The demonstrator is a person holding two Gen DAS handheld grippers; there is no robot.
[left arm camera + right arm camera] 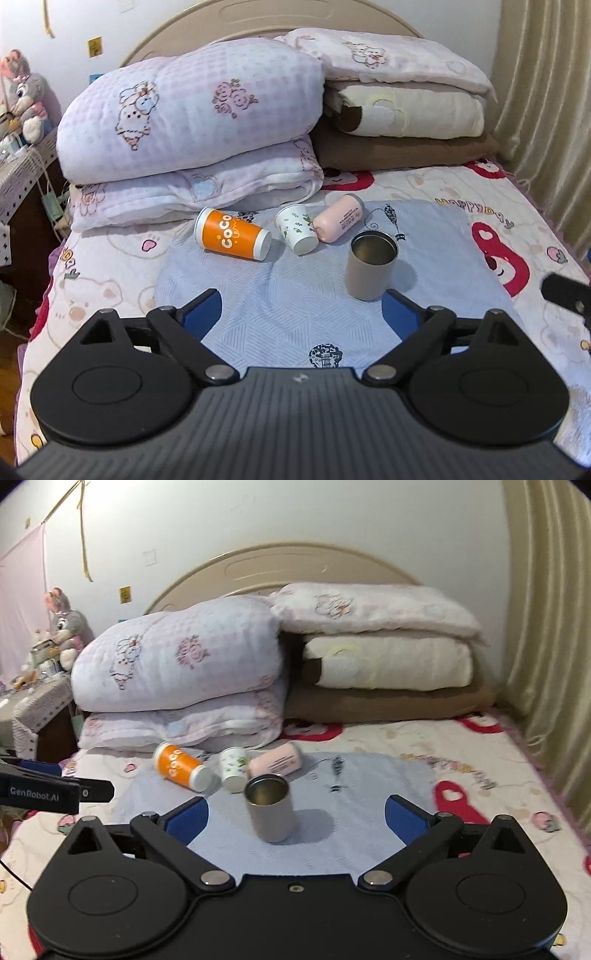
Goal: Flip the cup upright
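Note:
A taupe metal cup [370, 266] stands upright, mouth up, on a pale blue cloth [295, 317]; it also shows in the right wrist view [271, 810]. Behind it three cups lie on their sides: an orange CoCo cup [233, 236] [181, 767], a white leaf-print cup [297, 229] [233, 768] and a pink cup [338, 218] [276, 762]. My left gripper [302, 310] is open and empty, left of and nearer than the taupe cup. My right gripper [297, 818] is open and empty, with the taupe cup standing between its blue fingers [404, 818], untouched.
Folded quilts and pillows [192, 140] are stacked at the head of the bed, just behind the lying cups. A curtain [546, 92] hangs at the right. A bedside table with plush toys [26, 107] stands at the left. The right gripper's tip [565, 293] shows at the right edge.

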